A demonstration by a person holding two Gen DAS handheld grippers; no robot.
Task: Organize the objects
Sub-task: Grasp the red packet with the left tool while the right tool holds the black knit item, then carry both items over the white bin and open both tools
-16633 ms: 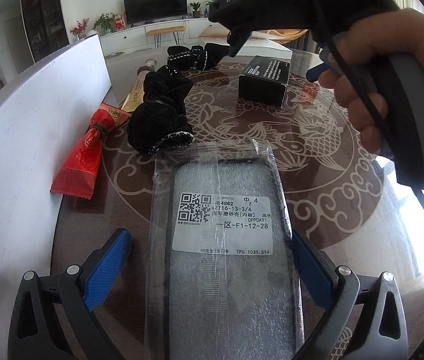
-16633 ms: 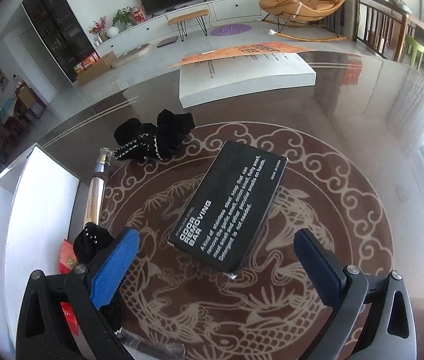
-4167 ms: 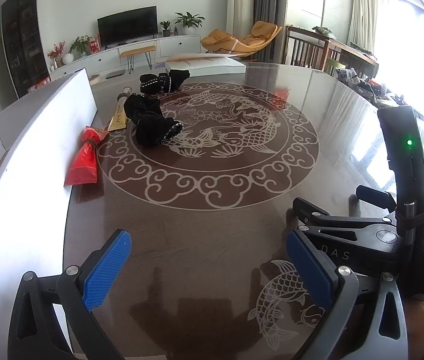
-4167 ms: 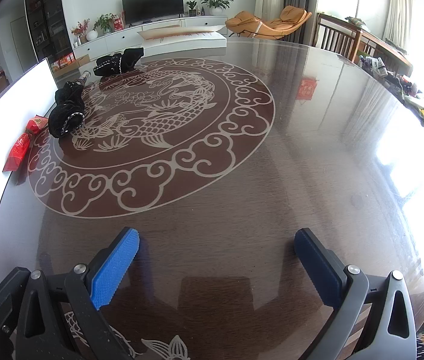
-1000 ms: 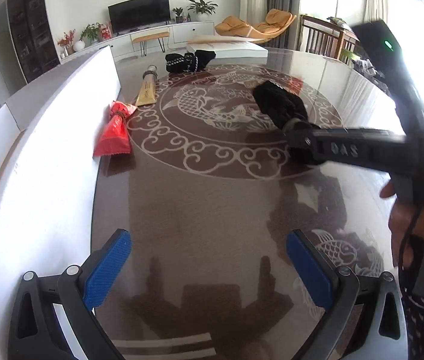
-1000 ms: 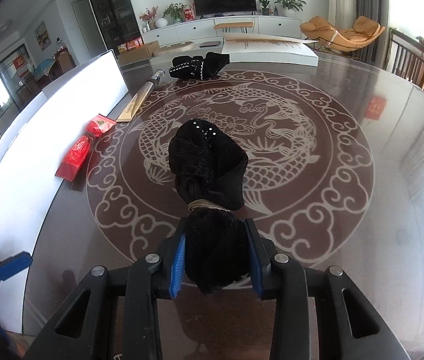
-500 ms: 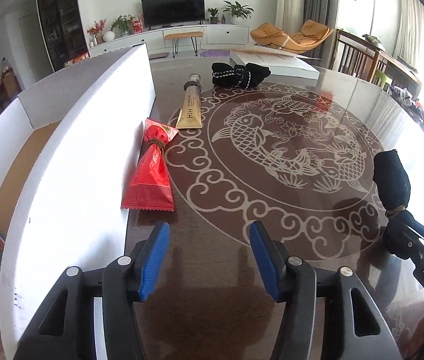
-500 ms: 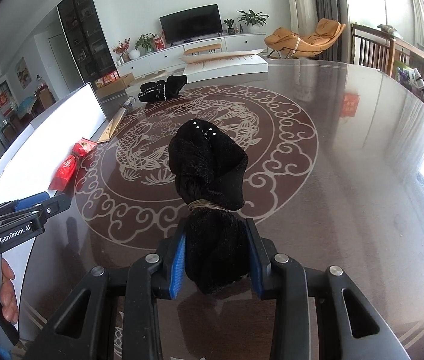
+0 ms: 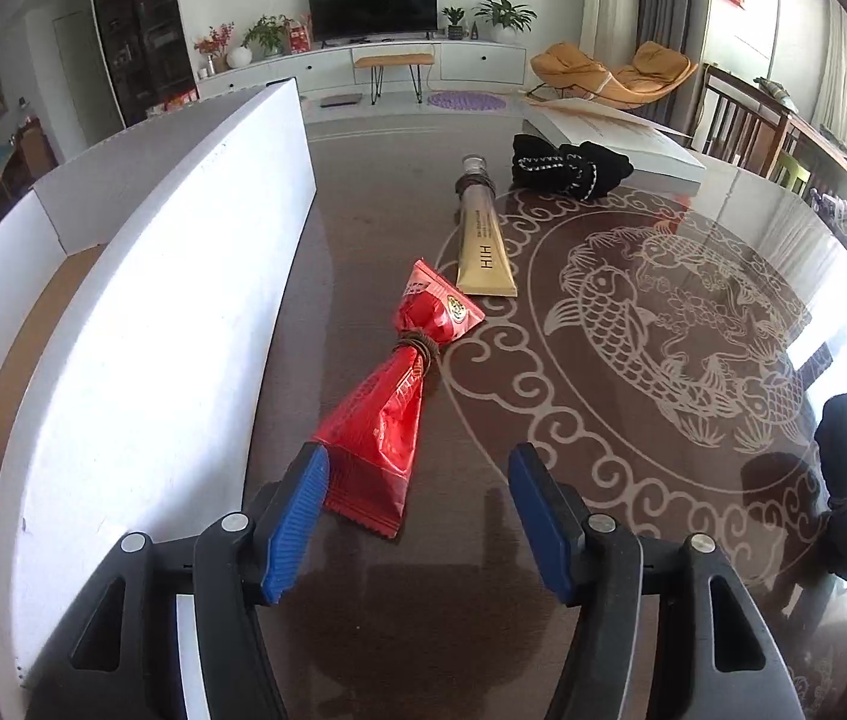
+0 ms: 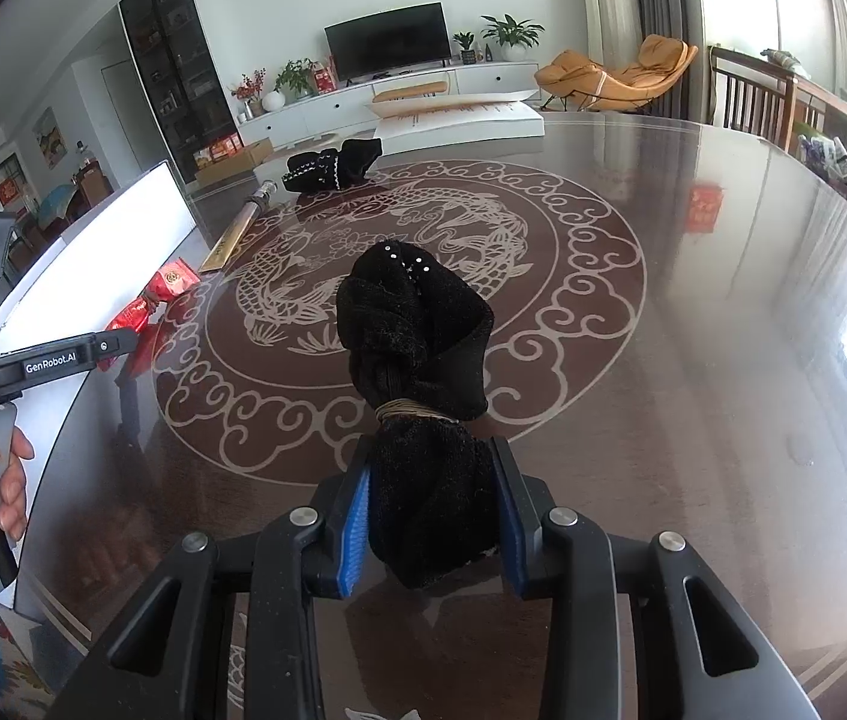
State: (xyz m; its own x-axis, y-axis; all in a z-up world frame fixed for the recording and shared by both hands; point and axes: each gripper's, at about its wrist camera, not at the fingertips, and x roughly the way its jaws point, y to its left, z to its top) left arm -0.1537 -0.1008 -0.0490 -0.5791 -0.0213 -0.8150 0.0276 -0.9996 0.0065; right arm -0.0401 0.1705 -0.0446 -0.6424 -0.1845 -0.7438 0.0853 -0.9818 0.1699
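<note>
The right gripper [image 10: 432,516] squeezes a black sock bundle [image 10: 417,372] between its blue pads [image 10: 356,531], and the bundle sticks up and forward above the dark table [image 10: 693,360]. The left gripper [image 9: 417,516] has its jaws partly apart with nothing between them. A red snack bag [image 9: 396,396] lies on the table just ahead, its near corner beside the left blue pad. A gold tube [image 9: 482,240] lies past the bag.

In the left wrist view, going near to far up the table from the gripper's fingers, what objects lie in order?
Left gripper → red snack packet → gold tube → black sock bundle → white flat box.
</note>
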